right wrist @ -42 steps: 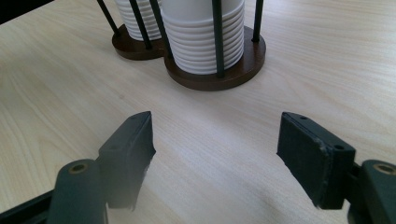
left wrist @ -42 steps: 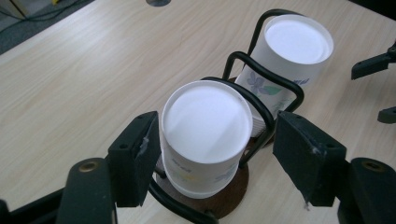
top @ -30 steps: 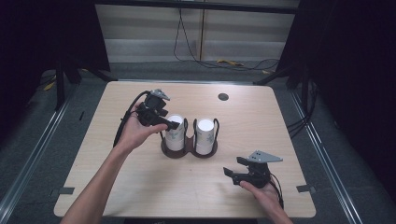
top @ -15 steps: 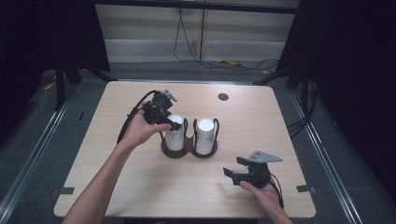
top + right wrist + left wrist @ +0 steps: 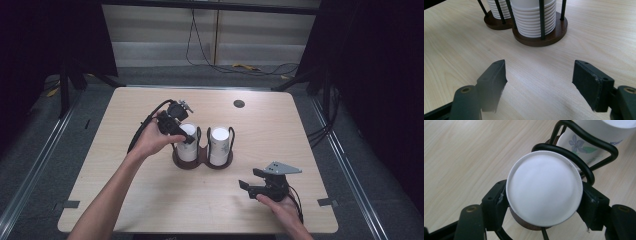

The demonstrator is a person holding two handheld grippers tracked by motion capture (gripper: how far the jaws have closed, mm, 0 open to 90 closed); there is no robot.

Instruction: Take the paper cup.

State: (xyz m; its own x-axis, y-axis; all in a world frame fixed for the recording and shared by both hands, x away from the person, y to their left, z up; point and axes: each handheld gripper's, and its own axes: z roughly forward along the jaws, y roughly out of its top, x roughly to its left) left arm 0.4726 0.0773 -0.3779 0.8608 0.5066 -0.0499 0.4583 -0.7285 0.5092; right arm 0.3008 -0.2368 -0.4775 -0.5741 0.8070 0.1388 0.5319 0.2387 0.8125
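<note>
Right now I have my left gripper (image 5: 186, 134) over the left-hand stack of white paper cups (image 5: 544, 190), reaching in from above. Looking along its black fingers (image 5: 496, 203), the top cup's round white bottom sits squarely between them, one pad at each side of the rim. The jaws have just been opening a little, with the cup between them; I cannot tell whether the pads press on the rim or merely flank it. Just past the fingertips, the black wire loop of the cup holder (image 5: 574, 161) curves round the far edge of that cup, and beyond it stands the second stack (image 5: 594, 143), printed with a blue flower.

From the high view, both stacks stand upright, side by side in the twin holder (image 5: 202, 159) on its dark round bases, near the middle of the wooden table (image 5: 125, 200). My left hand (image 5: 150, 142) comes at the nearer stack from its left.

My right gripper (image 5: 248, 186) rests low on the table, well apart from the holder, in my right hand (image 5: 285, 207). Its fingers (image 5: 494, 80) stand apart with bare wood between them. Straight ahead of those fingertips, at some distance, I see the ribbed sides of the stacked cups (image 5: 534, 20) behind the holder's thin black bars.
</note>
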